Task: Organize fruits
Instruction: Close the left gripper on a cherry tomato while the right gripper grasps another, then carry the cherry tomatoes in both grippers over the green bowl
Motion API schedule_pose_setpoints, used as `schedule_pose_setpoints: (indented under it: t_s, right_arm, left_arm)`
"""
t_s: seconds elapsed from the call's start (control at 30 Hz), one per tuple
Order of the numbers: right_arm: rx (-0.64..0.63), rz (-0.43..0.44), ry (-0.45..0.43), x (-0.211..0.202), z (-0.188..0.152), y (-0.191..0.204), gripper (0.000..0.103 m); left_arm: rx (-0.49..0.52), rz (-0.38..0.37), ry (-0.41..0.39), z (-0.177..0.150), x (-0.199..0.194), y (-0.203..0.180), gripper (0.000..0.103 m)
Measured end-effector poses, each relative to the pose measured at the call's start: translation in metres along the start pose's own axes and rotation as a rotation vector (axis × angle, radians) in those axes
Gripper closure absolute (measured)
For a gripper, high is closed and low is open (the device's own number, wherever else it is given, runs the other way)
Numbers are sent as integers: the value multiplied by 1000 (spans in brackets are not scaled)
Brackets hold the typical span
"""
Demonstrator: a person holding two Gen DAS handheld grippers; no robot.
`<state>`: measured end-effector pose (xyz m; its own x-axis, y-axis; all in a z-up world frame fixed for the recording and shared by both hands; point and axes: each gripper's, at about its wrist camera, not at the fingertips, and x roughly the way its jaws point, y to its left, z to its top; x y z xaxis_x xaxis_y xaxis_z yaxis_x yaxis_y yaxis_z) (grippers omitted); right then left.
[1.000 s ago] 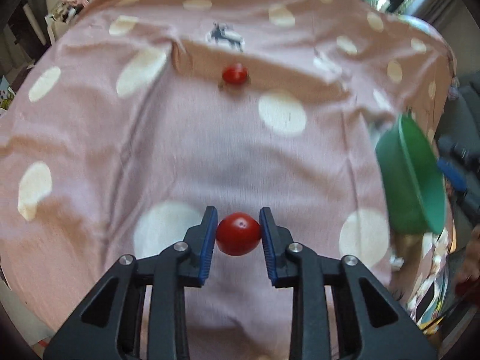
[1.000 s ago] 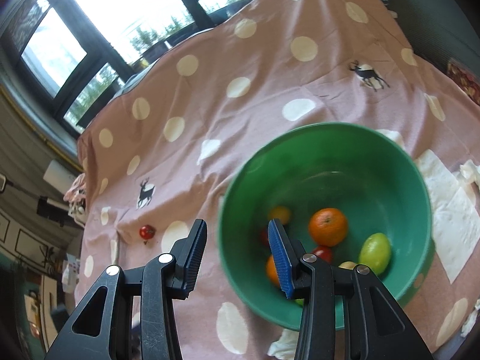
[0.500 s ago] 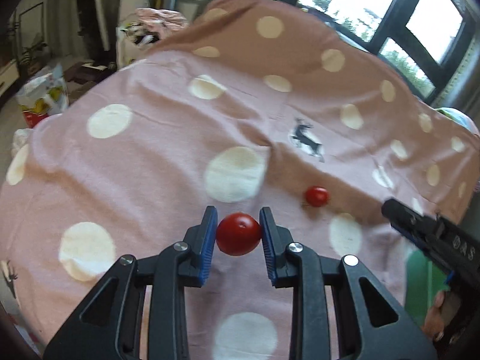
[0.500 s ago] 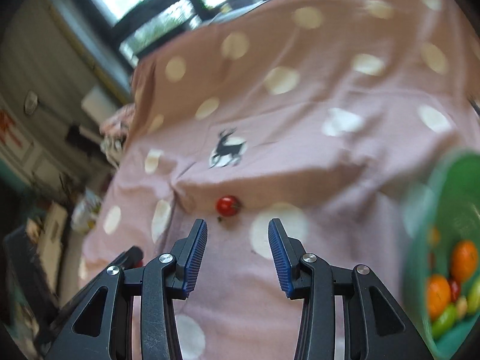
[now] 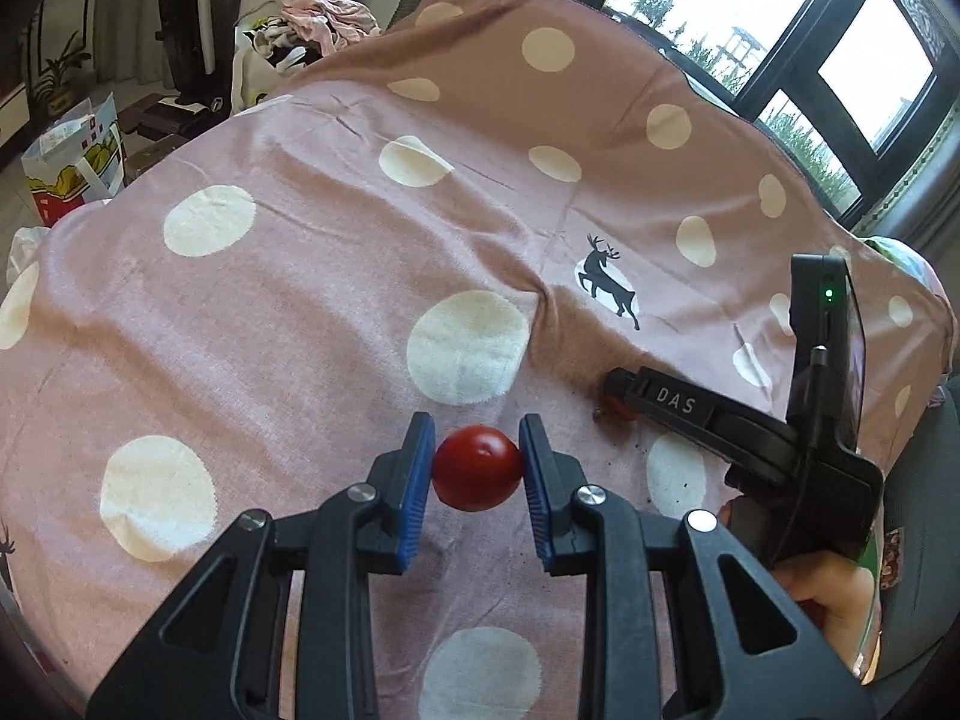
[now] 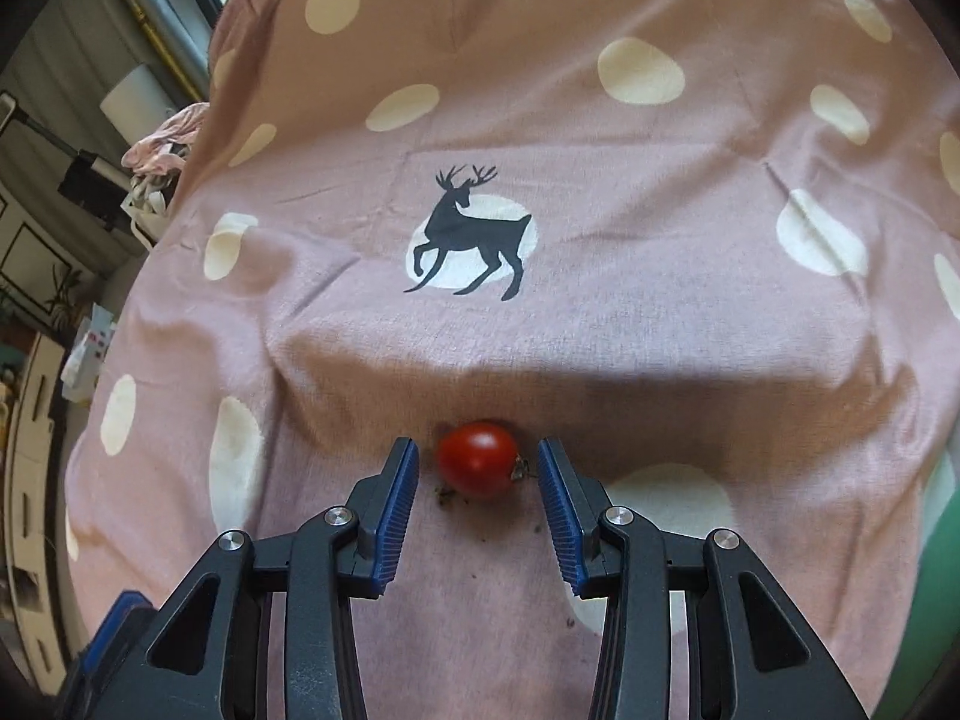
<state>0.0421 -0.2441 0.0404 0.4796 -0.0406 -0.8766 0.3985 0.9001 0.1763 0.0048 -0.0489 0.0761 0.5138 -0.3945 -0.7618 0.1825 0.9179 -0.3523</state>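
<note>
The right gripper (image 6: 477, 468) half hides 1 tomato (image 6: 478, 459), jaws spread around it; the left gripper (image 5: 477, 468) pinches another tomato (image 5: 477, 476). A green bowl (image 6: 936, 588) is cut off.

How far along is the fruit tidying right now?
Partly done, it seems. In hand: the left gripper grips one red tomato. Next: the right gripper is open around a second tomato lying on the spotted cloth, not yet gripped. Left: both still need putting away; only a green edge shows here.
</note>
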Motion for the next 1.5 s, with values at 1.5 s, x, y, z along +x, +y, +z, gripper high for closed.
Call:
schedule_pose_setpoints:
  t_s: [1.5]
  right_arm:
    - [401,-90,-509,-238,-130,-187,70]
  left_arm:
    - [565,-286,-112,-95,-63,-225,74]
